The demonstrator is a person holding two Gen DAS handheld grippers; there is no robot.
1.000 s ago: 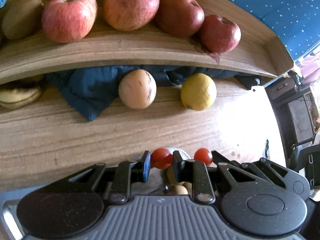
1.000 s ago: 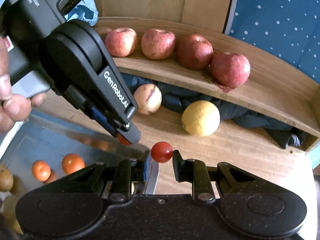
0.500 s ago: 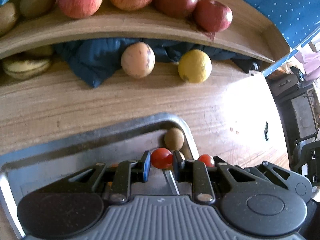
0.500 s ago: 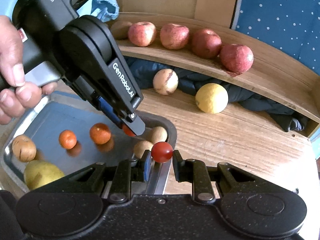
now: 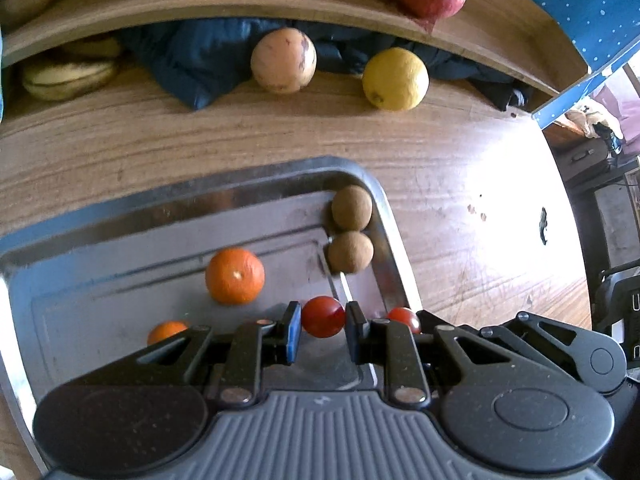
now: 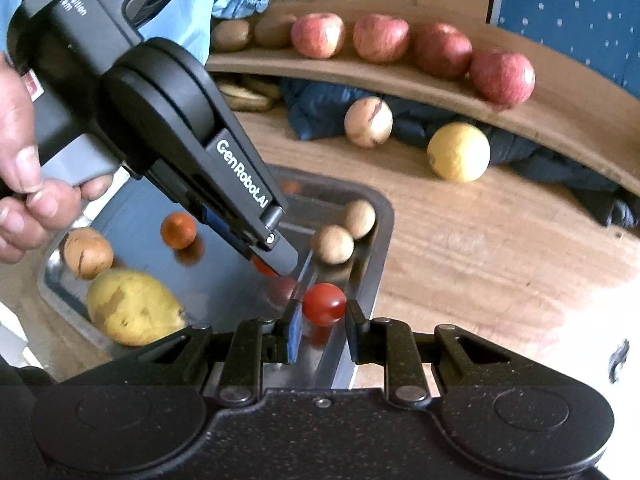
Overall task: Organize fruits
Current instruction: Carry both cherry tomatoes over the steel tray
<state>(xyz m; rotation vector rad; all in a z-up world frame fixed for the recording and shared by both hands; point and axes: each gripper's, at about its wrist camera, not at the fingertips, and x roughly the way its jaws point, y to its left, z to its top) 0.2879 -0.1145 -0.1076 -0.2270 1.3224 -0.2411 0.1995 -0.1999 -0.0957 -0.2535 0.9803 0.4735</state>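
Observation:
My left gripper (image 5: 322, 320) is shut on a red cherry tomato (image 5: 322, 316) and hangs low over the right part of a metal tray (image 5: 276, 174). My right gripper (image 6: 322, 316) is shut on a second cherry tomato (image 6: 323, 304) above the tray's right rim (image 6: 380, 240). That second tomato (image 5: 404, 317) also shows in the left wrist view, just right of my fingers. In the right wrist view the left gripper (image 6: 276, 264) comes in from the upper left, with a person's hand (image 6: 24, 200) around its grip.
The tray holds two brown round fruits (image 5: 351, 230), two oranges (image 5: 235, 276), a brown fruit (image 6: 88, 253) and a yellow pear (image 6: 132, 306). On the wooden table lie a pale round fruit (image 5: 284, 60), a lemon (image 5: 395, 79), bananas (image 5: 68, 76) and blue cloth (image 5: 192, 60). Several apples (image 6: 502, 76) line the shelf.
Both grippers have pulled back from the shelf and now hang over the tray, which has come fully into view. Each still holds its tomato.

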